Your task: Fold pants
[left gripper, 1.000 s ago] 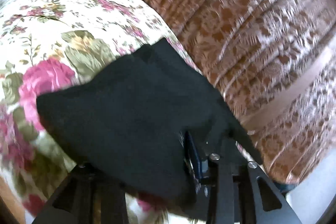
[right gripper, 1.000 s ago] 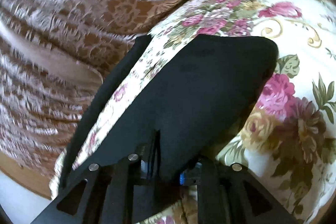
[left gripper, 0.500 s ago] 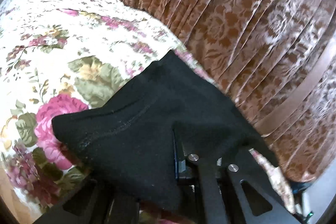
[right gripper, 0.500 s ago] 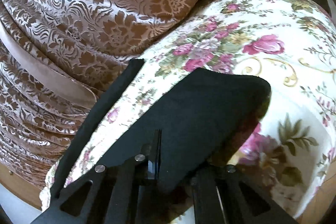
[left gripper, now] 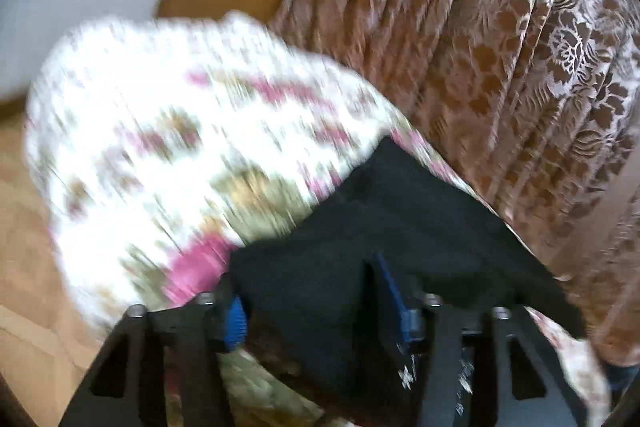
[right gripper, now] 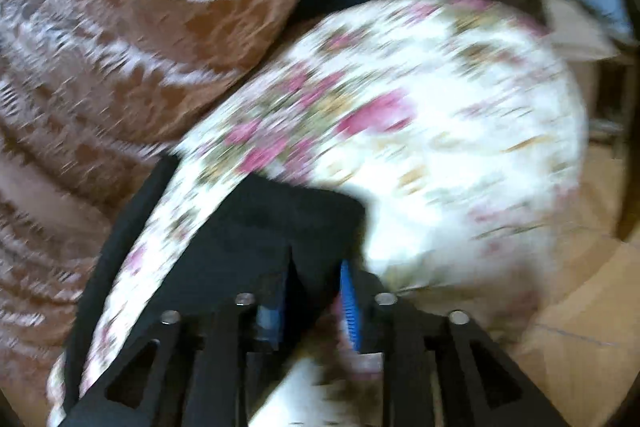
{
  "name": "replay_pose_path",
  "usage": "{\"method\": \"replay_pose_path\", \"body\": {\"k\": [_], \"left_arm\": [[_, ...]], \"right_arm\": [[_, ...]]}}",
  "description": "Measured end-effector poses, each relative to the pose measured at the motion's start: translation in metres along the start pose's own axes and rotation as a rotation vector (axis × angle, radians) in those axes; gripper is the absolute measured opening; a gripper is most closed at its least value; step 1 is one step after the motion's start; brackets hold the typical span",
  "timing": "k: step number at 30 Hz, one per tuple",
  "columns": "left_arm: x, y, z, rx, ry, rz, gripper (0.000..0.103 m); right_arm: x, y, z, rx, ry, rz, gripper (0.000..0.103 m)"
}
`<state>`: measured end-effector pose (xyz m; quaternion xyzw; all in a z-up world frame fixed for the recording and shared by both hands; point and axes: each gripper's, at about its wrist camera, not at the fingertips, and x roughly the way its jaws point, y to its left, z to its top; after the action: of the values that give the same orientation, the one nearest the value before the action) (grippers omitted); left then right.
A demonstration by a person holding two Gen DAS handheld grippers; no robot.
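The black pants [left gripper: 360, 239] are lying on the floral bedspread [left gripper: 160, 131], near the brown curtain [left gripper: 500, 47]. Both the left gripper [left gripper: 316, 303] and right gripper [right gripper: 316, 291] have just been opening, jaws spread with cloth between them; a snagged pad risks dragging the fold loose. Motion blur is hiding the fold's edges.

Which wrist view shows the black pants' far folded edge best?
The right wrist view: the black pants end in a clear far edge on the floral cloth, with a strip along the side. The left wrist view shows only a blurred corner.
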<state>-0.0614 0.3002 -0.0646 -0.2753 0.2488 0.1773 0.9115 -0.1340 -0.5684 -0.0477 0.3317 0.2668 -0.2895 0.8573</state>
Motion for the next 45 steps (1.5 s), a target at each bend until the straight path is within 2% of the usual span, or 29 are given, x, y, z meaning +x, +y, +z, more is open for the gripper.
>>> {"method": "replay_pose_path", "body": {"k": [2,3,4,6,8,10,12,15,17,20,23,29,34,37,40,45], "left_arm": [[-0.017,-0.005,0.007,0.013,-0.089,0.026,0.069],[-0.022,-0.006,0.010,0.014,-0.113,0.008,0.072],[-0.027,-0.010,0.011,0.017,-0.129,-0.019,0.073],[-0.030,-0.024,0.010,0.052,-0.132,-0.077,0.080],[-0.024,-0.045,0.004,0.107,-0.088,-0.151,0.084],[-0.013,-0.065,-0.005,0.159,-0.033,-0.219,0.084],[0.003,-0.088,-0.019,0.209,0.048,-0.264,0.084],[0.029,-0.116,-0.037,0.236,0.157,-0.311,0.084],[0.046,-0.127,-0.049,0.228,0.223,-0.331,0.084],[0.067,-0.137,-0.061,0.232,0.273,-0.297,0.084],[0.069,-0.140,-0.065,0.261,0.257,-0.285,0.084],[0.066,-0.139,-0.056,0.295,0.303,-0.303,0.086],[0.070,-0.145,-0.021,0.216,0.307,-0.352,0.086],[0.086,-0.149,0.007,0.189,0.274,-0.310,0.086],[0.110,-0.145,0.035,0.174,0.232,-0.258,0.086],[0.163,-0.135,0.079,0.116,0.208,-0.161,0.086]], "right_arm": [[-0.019,-0.004,0.005,0.022,-0.095,-0.132,0.031],[-0.027,-0.005,0.008,0.024,-0.131,-0.156,0.032],[-0.035,-0.005,0.009,0.021,-0.164,-0.155,0.033],[-0.048,0.008,0.012,-0.027,-0.221,-0.098,0.033],[-0.051,0.034,0.011,-0.126,-0.224,-0.041,0.033],[-0.044,0.072,0.003,-0.252,-0.182,0.053,0.033],[-0.030,0.108,-0.012,-0.361,-0.105,0.145,0.033],[-0.003,0.160,-0.042,-0.483,0.044,0.244,0.033],[0.007,0.184,-0.059,-0.536,0.097,0.278,0.033],[0.026,0.222,-0.089,-0.621,0.172,0.330,0.033],[0.045,0.250,-0.110,-0.707,0.207,0.336,0.033],[0.074,0.264,-0.132,-0.759,0.319,0.278,0.033],[0.079,0.258,-0.136,-0.755,0.333,0.282,0.037],[0.079,0.257,-0.138,-0.760,0.336,0.300,0.042],[0.078,0.257,-0.139,-0.761,0.329,0.304,0.042],[0.079,0.255,-0.138,-0.747,0.327,0.315,0.042]]}}
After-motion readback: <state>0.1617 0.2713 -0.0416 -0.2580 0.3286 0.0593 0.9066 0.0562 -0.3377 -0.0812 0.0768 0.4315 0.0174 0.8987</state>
